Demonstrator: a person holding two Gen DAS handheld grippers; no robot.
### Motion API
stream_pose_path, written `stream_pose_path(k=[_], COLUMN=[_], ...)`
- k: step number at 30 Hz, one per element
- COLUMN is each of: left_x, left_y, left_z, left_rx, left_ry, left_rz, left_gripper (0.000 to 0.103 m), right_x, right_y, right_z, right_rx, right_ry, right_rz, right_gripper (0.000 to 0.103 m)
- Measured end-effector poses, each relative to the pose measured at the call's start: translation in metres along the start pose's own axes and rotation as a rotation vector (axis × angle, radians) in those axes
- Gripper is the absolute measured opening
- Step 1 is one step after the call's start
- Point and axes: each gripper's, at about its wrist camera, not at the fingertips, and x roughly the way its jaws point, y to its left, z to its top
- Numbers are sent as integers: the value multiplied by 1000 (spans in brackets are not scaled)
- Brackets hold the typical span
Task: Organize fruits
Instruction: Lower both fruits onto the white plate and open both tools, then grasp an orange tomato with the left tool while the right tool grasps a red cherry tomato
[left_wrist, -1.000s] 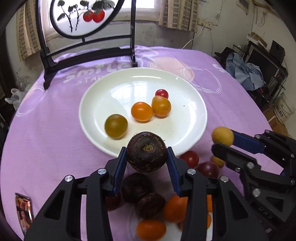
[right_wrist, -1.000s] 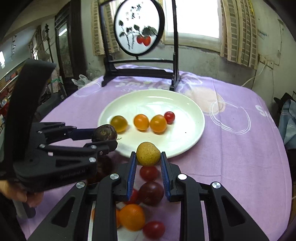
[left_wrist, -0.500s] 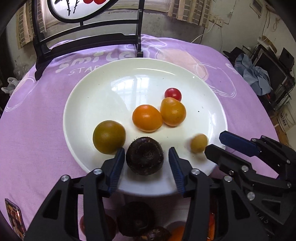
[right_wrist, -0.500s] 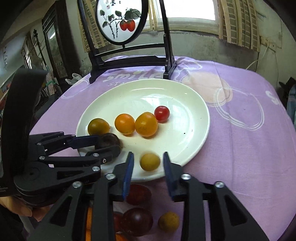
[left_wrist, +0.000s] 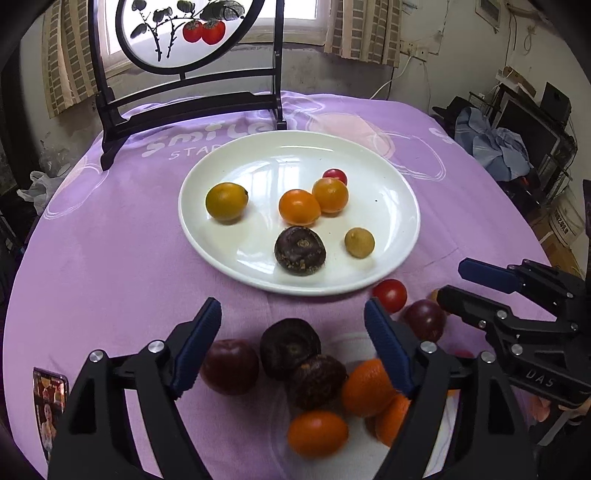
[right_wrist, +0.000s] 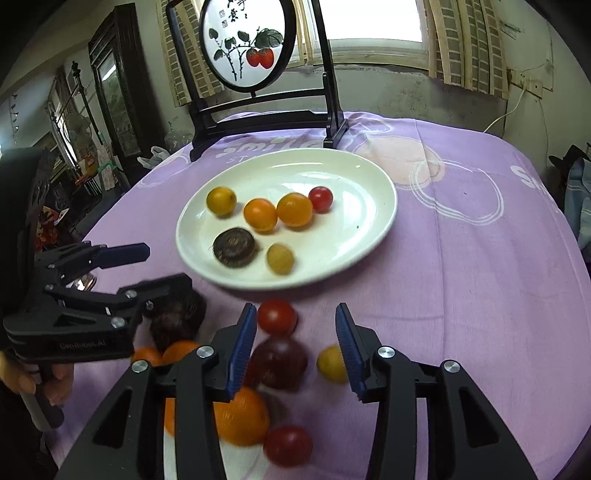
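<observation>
Step in hand: both sets of tongs are hanging over the loose pile, between a drop on the plate and the next pick, as I judge it.
Left tongs (left_wrist: 291, 325): they have just been opening and are standing spread wide, pinching nothing; a dark brown fruit (left_wrist: 290, 347) is lying on the purple surface (left_wrist: 110, 258) below the gap.
Right tongs (right_wrist: 295, 328): they have just been opening too and are standing partly spread and empty; a red tomato (right_wrist: 277, 316) and a dark plum (right_wrist: 279, 362) are sitting below the gap, a small yellow fruit (right_wrist: 330, 363) beside the right finger.
White plate (left_wrist: 399, 192): it is carrying 6 fruits, among them a dark round fruit (left_wrist: 300, 251) and a pale yellow fruit (left_wrist: 359, 242) near the front rim, apart from each other.
Pile left to sort: oranges, plums and tomatoes are crowding together just in front of the plate, many touching.
Doing it well: each pair should be picking 1 fruit from the edge of the pile, fingers straddling its widest part, so neighbours are not being nudged away.
Squeeze: the tomatoes look soft, so closing gently is wise.
Spacing: the 2 hands are working near each other; taking separate sides of the pile should be keeping them from colliding.
Placing: bare plate at the back and right is offering room.
</observation>
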Motion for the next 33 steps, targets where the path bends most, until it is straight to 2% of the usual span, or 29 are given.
stream_pose_path(k=[2,5,14,18,26,33], left_x=[-8,-18,-31,-34,-32,-15], left_y=[-1,-1,5,10,4,-6], left_z=[-11,-26,-71,-84,-99,-97], left_rx=[-5,-9,-32,-51,-29,13], left_ry=[-7,-1,28,38,60,75], left_rz=[-4,-14,-19,-24,-28,-9], left_gripper=[82,82,84,84,84,84], right_x=[-8,-22,-49,-55,-53,-51], right_y=[2,4,14,17,28,31], right_z=[-8,-21,-65,-79,-95,-100], right_rx=[-10,-6,-10,6,10,-4], right_ry=[-4,-23,-14,-16,5,11], right_rz=[-7,-22,-19,-11,13,16], right_gripper=[47,55,56,63,63,64])
